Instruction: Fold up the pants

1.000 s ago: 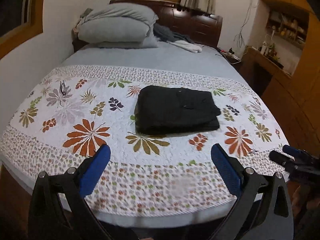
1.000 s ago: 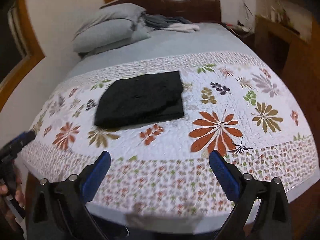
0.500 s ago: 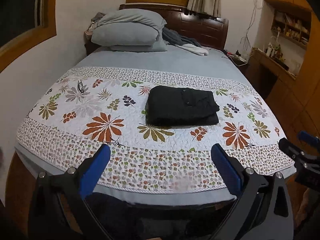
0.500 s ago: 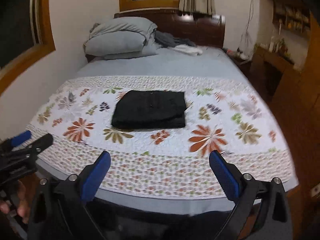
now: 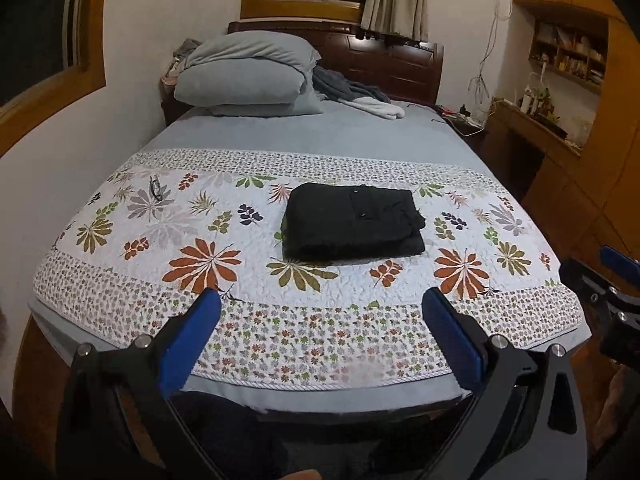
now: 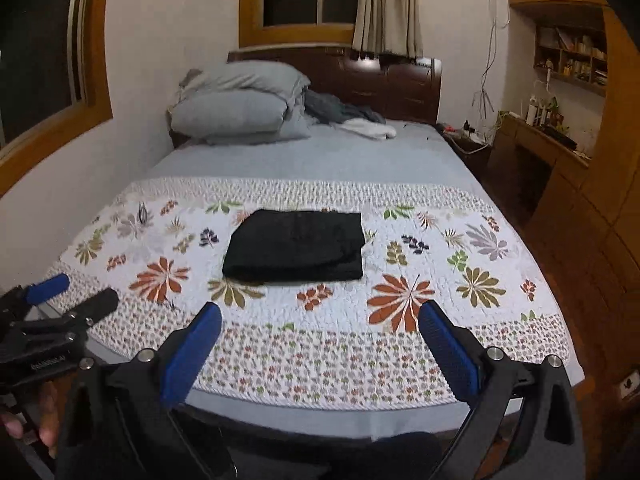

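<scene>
The black pants (image 5: 354,222) lie folded into a neat rectangle in the middle of the flowered quilt (image 5: 208,256); they also show in the right wrist view (image 6: 296,246). My left gripper (image 5: 320,306) is open and empty, held back beyond the foot of the bed, well short of the pants. My right gripper (image 6: 319,318) is open and empty too, also off the foot of the bed. Each gripper shows at the edge of the other's view: the right one (image 5: 612,280) and the left one (image 6: 64,300).
Grey pillows (image 5: 248,76) and loose clothes (image 5: 360,96) lie at the headboard. A pair of glasses (image 5: 155,188) rests on the quilt's far left. A wall runs along the left side. A wooden desk and shelves (image 5: 560,120) stand at the right.
Both grippers have drawn back and risen away from the bed, so the pants look smaller and farther off. The pants have not moved. Both grippers stayed open.
</scene>
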A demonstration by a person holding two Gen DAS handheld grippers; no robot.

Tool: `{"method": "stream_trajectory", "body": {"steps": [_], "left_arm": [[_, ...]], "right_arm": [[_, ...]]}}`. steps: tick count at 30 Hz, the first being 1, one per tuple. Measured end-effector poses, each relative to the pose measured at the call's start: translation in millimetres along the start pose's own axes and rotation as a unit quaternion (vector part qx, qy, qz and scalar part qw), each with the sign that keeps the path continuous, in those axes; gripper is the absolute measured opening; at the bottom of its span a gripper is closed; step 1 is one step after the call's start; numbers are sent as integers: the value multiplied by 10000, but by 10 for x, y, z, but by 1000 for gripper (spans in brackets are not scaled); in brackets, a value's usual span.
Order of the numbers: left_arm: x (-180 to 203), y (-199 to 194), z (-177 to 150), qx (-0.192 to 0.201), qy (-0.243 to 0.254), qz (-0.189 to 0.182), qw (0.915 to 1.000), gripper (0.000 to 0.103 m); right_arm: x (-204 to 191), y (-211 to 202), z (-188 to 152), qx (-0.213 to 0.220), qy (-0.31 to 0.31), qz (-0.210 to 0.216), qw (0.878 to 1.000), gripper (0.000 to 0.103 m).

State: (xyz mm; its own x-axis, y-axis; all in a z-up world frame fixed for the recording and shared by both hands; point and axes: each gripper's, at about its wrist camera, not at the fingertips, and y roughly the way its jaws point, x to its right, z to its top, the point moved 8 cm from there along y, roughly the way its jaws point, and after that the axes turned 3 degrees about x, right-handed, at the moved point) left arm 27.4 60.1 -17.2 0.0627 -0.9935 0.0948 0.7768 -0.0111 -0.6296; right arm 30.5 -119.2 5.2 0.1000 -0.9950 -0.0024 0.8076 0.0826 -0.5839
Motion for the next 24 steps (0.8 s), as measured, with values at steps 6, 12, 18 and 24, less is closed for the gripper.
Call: {"method": "stream_trajectory", "body": {"steps": [6, 12, 18, 24], "left_arm": [[-59, -9, 24, 76, -15, 262, 9996, 100], [-63, -9, 69, 103, -64, 215, 9997, 100], [-80, 15, 139, 69, -132, 154, 9998, 100], [-80, 37, 199, 93, -87, 166, 9998, 100]], "right_arm": [[-13, 42, 29, 30, 21, 59, 10000, 99], [-80, 111, 24, 2, 35, 219, 9998, 99], [-139, 211, 40, -18, 9, 297, 9996, 99], [-134, 264, 88, 4, 55, 327, 9995, 99]]}}
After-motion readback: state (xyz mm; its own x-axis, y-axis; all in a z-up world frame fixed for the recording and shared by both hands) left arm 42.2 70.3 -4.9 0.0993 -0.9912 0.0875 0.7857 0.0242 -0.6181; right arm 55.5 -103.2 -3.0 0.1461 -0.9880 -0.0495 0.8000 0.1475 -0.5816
